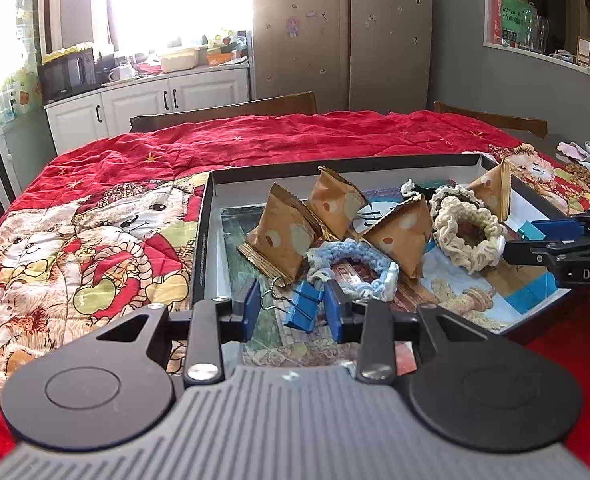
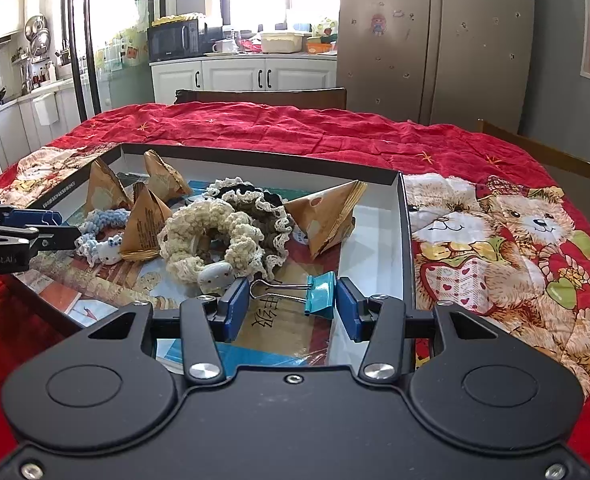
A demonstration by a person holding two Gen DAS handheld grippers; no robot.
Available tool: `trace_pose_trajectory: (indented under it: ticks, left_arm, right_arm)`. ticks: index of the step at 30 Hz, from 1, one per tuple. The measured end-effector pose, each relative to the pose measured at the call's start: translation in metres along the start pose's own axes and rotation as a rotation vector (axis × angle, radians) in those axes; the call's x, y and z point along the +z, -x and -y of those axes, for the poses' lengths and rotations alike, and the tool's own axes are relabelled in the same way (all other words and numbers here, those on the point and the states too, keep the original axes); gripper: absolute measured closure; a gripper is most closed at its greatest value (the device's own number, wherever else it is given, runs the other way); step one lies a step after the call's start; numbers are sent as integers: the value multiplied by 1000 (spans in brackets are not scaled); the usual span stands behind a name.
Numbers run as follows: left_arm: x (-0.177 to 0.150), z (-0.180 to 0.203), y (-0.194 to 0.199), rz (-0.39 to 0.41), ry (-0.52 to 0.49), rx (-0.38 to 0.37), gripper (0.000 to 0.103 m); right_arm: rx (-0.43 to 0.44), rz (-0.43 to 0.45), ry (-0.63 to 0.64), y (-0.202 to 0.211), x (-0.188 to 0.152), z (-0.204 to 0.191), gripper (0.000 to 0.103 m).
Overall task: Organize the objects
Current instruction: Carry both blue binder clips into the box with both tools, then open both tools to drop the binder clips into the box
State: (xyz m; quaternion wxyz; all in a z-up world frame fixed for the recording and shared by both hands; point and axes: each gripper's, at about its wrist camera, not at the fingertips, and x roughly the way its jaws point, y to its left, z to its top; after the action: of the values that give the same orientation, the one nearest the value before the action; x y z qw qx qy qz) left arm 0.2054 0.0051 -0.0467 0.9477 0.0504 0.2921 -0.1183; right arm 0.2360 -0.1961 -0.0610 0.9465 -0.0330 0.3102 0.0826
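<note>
A kitchen bench under a red quilt carries my tray. Each hand-held gripper, left and right, straddles a binder clip at the tray's near edge, pads not pressing. They look light, stiff and slick; I'd pinch the painted body.

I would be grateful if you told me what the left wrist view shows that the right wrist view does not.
Only the left wrist view shows the dark blue binder clip between the left claw. Only the right wrist view shows the teal binder clip between the right claw. Both show the box, the cream scrunchie, the blue scrunchie and triangular snack packets.
</note>
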Motion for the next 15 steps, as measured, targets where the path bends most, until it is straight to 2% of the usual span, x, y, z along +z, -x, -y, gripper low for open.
trace_pose_trajectory:
  ticks: [15]
  left_arm:
    - [-1, 4, -4, -25, -32, 2, 64]
  right_arm:
    - [4, -30, 18, -6, 1, -2, 57]
